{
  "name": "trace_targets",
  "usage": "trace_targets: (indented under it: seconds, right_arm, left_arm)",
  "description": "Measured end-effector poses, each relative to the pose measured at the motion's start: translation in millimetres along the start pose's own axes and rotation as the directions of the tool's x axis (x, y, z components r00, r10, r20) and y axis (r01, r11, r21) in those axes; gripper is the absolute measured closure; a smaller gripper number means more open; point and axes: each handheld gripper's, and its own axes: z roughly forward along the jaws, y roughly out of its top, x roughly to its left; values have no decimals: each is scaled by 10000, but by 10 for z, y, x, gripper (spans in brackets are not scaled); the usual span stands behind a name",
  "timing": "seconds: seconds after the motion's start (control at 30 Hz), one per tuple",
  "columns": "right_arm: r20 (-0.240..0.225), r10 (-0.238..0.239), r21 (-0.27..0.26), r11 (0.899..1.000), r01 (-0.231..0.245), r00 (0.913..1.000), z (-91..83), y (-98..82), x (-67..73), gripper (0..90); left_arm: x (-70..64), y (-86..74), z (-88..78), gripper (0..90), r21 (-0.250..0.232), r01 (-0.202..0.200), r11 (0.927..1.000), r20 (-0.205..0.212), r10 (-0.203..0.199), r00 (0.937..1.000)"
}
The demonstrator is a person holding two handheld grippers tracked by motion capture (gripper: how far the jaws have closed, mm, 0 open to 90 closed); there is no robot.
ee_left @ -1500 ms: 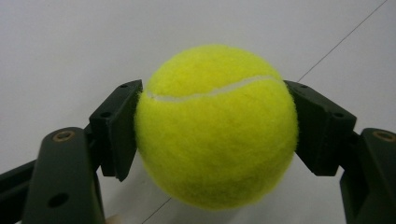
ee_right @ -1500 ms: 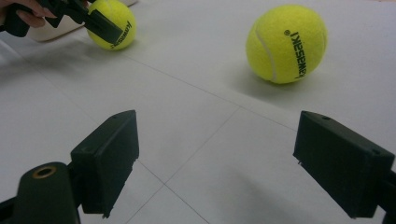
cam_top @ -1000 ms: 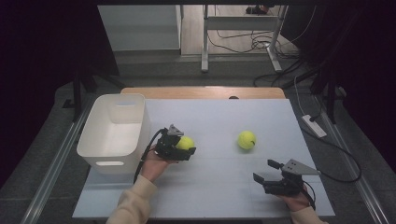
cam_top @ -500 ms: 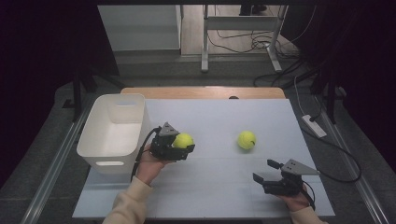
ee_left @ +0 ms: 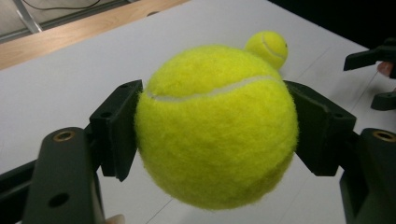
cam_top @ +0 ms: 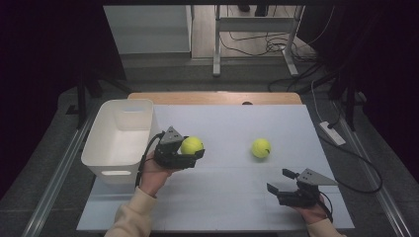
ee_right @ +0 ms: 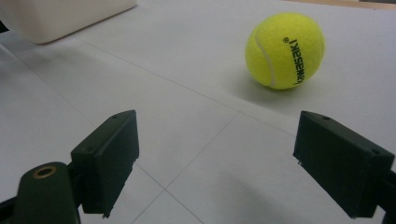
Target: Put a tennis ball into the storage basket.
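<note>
- left gripper (cam_top: 190, 153) clamped on tennis ball (cam_top: 191, 145), seam running across between jaws; round, no long axis
- right gripper (cam_top: 283, 181) jaws apart, second ball (cam_top: 261, 148) ahead of it

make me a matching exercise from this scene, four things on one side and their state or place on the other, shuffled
1. left hand-held gripper
2. right hand-held gripper
3. yellow felt tennis ball printed kawasaki
4. white plastic rectangular bin

a. lying loose on the white table
b. shut on a yellow tennis ball
c. standing at the table's left edge
d. jaws open, nothing between them

Pairs: 1-b, 2-d, 3-a, 4-c
</note>
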Motion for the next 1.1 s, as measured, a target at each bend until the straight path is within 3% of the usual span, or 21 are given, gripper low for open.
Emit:
trace_targets:
  seconds: [0.4,1.1]
  right_arm:
    - [3,-12,-2,10000,12,10000,4,1,1,141]
    - [31,49,3,10000,-49,10000,-2,1,-4,141]
  left_arm:
    - [5,83,-174,266,-687,17,9976,-61,-21,10000]
    - [69,233,-368,266,-1161,47,9932,-219,-73,9997]
